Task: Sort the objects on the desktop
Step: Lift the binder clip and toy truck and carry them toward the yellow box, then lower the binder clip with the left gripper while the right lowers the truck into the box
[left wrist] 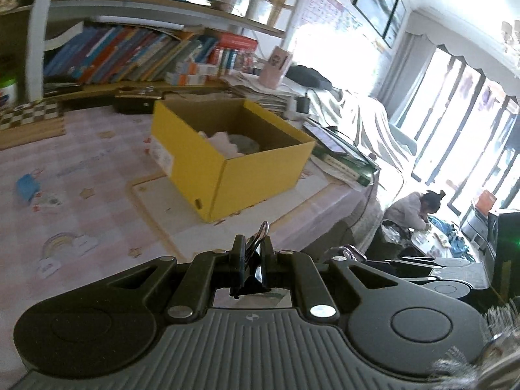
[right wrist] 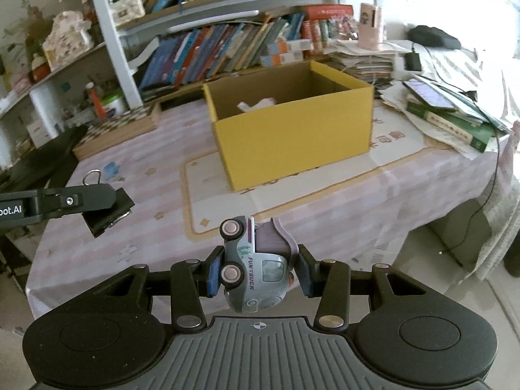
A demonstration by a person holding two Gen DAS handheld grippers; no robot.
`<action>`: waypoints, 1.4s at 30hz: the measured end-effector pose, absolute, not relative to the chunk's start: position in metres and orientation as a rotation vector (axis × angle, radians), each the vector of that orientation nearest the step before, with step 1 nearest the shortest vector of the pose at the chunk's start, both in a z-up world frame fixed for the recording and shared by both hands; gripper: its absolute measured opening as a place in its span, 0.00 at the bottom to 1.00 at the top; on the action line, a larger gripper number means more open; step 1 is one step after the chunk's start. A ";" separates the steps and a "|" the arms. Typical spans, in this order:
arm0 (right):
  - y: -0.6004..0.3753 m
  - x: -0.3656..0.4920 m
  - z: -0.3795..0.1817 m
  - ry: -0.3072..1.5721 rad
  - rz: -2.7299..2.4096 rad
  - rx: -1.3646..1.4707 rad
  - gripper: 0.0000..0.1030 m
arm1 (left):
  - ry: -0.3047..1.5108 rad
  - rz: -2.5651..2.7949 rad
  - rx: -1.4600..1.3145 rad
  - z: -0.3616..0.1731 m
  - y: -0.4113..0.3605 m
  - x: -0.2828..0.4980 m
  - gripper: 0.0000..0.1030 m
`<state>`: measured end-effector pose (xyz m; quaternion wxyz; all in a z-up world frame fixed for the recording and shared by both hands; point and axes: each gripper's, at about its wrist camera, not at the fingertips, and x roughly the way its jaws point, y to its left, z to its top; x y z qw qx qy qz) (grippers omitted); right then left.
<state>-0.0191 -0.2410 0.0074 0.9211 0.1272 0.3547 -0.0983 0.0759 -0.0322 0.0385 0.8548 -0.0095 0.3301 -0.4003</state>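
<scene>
Item 1. Binder clip point(left wrist: 255, 261), black, with wire loop handles. Clamped between the fingers of the left gripper point(left wrist: 253, 253), which is closed on its body. The clip sits right at the fingertips, held in the air above the near part of the table point(left wrist: 97, 201). One wire handle projects forward and upward past the fingertips; the clip's long axis runs roughly along the fingers. In the right wrist view the same clip point(right wrist: 109, 214) hangs from the left gripper point(right wrist: 110, 201) at left, its dark body tilted, one wire loop showing above the finger.

Item 2. Toy truck point(right wrist: 255, 269), pale grey-blue, lettered "FUN TRUCK", pinkish wheels. Gripped between the pads of the right gripper point(right wrist: 260, 273), held off the table near its front edge. It is turned on its side: both visible wheels face the left finger, and the long axis runs along the fingers, cab end toward the camera, rear end pointing away toward the box.

Item 3. Yellow cardboard box point(right wrist: 292, 133), open-topped, standing on the table beyond both grippers, well apart from them. White crumpled material point(left wrist: 227, 141) lies inside.
</scene>
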 end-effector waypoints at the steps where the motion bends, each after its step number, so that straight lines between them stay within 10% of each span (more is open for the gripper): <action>1: -0.247 -0.019 0.008 0.728 -0.206 0.263 0.43 | 0.694 -0.848 -0.017 0.039 -0.039 0.077 0.08; 42: -0.434 0.117 0.058 0.550 0.086 0.107 0.43 | 0.526 -0.627 0.032 0.079 -0.222 0.168 0.08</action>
